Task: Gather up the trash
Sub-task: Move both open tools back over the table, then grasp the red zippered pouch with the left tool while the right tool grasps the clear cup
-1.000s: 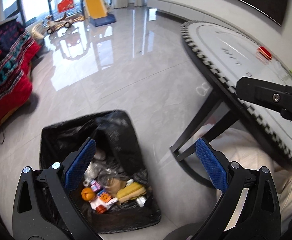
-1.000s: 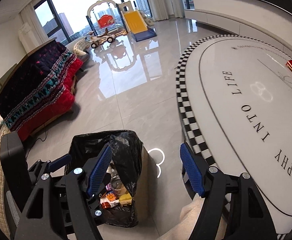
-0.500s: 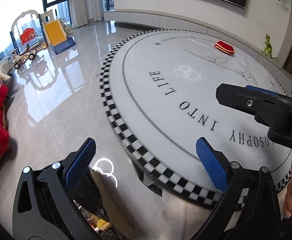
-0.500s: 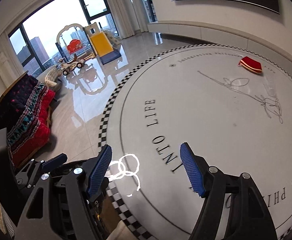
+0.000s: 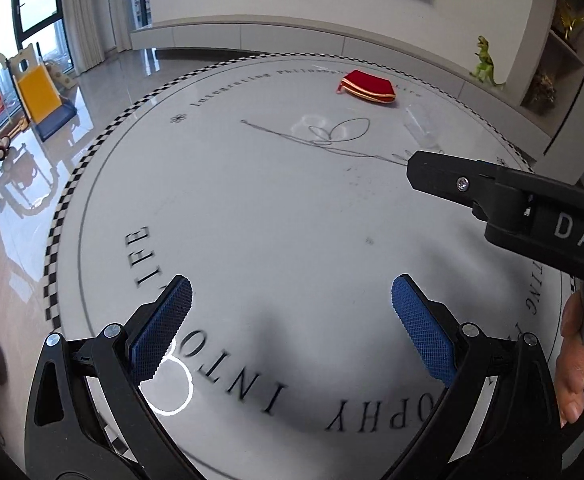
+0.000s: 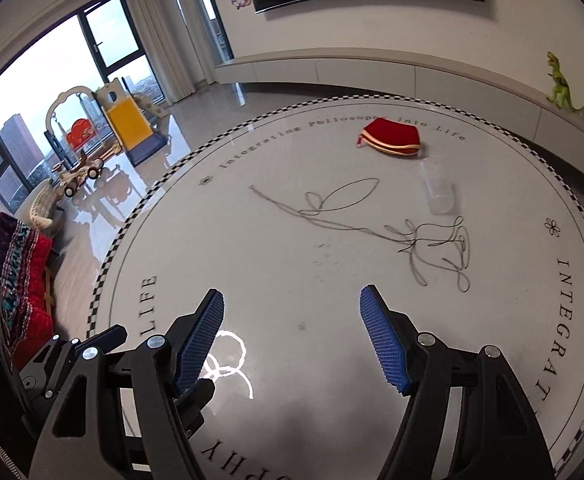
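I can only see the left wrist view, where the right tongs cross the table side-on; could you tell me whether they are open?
Observer: Yes. In the right wrist view the right tongs stand open, with nothing between the pads.
Operator: Thank you. Is any trash hidden behind them on the table?
Observer: I see no object there. On that part of the table the drawn line just ends in a looped scribble.
Operator: Good. And what is on the floor off the table's left side?
Observer: A low seat covered with a red patterned blanket.
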The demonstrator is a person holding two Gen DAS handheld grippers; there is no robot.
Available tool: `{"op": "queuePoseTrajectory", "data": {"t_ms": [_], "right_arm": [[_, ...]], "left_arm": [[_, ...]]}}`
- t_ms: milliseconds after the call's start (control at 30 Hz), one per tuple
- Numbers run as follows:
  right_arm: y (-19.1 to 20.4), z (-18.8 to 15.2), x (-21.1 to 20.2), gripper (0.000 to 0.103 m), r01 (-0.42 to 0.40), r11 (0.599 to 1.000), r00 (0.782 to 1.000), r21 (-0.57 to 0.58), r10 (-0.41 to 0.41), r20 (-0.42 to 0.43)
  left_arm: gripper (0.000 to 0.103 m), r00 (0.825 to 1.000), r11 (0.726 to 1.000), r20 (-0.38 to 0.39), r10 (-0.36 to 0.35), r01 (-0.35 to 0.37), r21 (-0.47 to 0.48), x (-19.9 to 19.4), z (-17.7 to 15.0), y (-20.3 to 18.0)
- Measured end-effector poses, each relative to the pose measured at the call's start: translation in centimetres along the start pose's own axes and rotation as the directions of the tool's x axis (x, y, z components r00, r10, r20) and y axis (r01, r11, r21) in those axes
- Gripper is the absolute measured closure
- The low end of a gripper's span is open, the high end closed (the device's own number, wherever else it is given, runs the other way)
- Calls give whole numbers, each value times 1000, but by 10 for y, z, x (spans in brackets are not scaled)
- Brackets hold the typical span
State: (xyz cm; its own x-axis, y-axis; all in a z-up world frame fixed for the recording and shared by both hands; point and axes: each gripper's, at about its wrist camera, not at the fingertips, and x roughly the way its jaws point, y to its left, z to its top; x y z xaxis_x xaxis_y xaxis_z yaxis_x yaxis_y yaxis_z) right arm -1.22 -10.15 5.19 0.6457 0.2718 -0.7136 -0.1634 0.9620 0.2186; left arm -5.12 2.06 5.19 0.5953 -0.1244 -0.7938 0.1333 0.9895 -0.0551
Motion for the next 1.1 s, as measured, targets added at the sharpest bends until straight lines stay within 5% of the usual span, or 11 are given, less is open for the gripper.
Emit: {"op": "queuePoseTrajectory", "data": {"t_ms": [533, 900, 967, 1100], "right_arm": [[-103, 70, 65, 32, 130, 989, 991, 75, -127, -43], [-123, 100, 124, 32, 190, 981, 976, 25, -186, -111], [-126, 101, 129, 61, 179, 984, 976, 13, -175, -130], [-139, 107, 123, 61, 207, 978, 974, 38, -202, -107]], "left_arm": [[6, 999, 997, -22, -37, 38, 60, 83, 94, -55], [6, 998, 1000, -63, -22, 23, 21, 131, 132, -49], [6, 998, 999, -69, -10, 12, 32, 137, 137, -50], [6, 998, 998, -66, 2, 2, 56, 150, 148, -58]]}}
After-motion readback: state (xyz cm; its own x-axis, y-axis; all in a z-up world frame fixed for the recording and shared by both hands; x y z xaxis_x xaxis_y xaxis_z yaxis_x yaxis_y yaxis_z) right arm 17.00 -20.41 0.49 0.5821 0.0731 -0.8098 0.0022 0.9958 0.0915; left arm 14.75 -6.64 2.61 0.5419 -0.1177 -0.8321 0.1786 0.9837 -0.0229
